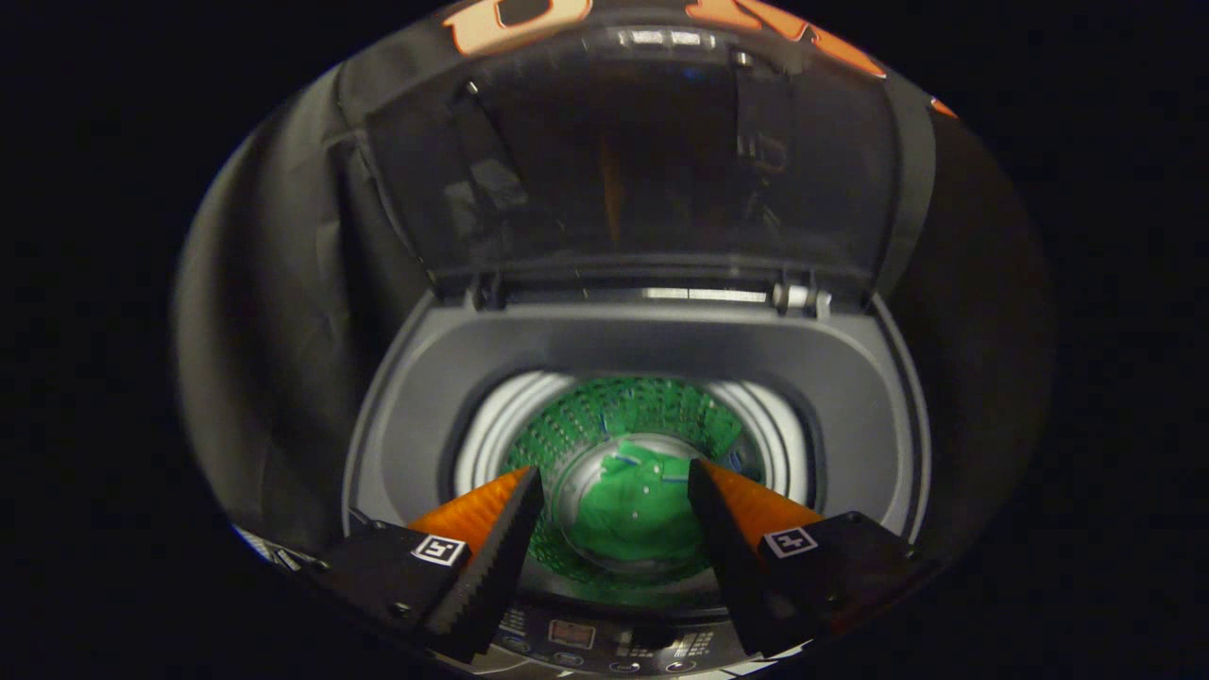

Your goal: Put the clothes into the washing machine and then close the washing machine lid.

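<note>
The gripper [614,486] is open and empty above the washing machine [850,397]; green clothes [628,515] lie inside, its lid [633,161] up.

Spread empty fingers [529,496] above green clothes [631,515] in drum [661,406]

The gripper [614,482] points forward and down, its two fingers [496,538] spread wide apart with nothing between them. The left finger rises from about 7 o'clock and leans toward 1 o'clock; the right rises from about 5 o'clock and leans toward 11 o'clock, so the tips tilt toward each other but stay well apart. Toothed inner faces are turned to the gap. Each finger base carries a small square marker.
</note>
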The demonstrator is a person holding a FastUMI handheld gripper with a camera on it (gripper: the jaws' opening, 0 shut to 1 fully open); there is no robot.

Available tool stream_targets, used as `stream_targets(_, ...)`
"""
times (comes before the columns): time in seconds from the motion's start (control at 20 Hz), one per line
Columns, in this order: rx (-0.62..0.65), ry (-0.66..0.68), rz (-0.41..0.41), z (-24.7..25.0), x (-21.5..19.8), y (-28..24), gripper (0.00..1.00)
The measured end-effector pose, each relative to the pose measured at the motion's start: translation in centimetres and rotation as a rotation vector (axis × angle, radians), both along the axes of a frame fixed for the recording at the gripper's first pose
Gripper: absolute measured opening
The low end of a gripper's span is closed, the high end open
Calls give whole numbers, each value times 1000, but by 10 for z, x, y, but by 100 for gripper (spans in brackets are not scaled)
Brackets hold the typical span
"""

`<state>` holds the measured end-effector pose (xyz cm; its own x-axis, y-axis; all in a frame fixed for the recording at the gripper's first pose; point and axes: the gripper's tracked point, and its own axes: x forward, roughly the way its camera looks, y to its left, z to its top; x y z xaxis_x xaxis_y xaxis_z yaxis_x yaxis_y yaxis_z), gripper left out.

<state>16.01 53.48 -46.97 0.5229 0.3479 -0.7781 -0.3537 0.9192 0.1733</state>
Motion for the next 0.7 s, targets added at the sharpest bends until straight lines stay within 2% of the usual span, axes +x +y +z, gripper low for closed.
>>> stream_targets(0.35, 136, -414, -90, 179, 9, -7, 98)
stream_targets(0.55, 113, -710, -81, 310, 48, -20, 98)
stream_targets(0.7, 148, -810, -52, 381, 76, -8, 98)
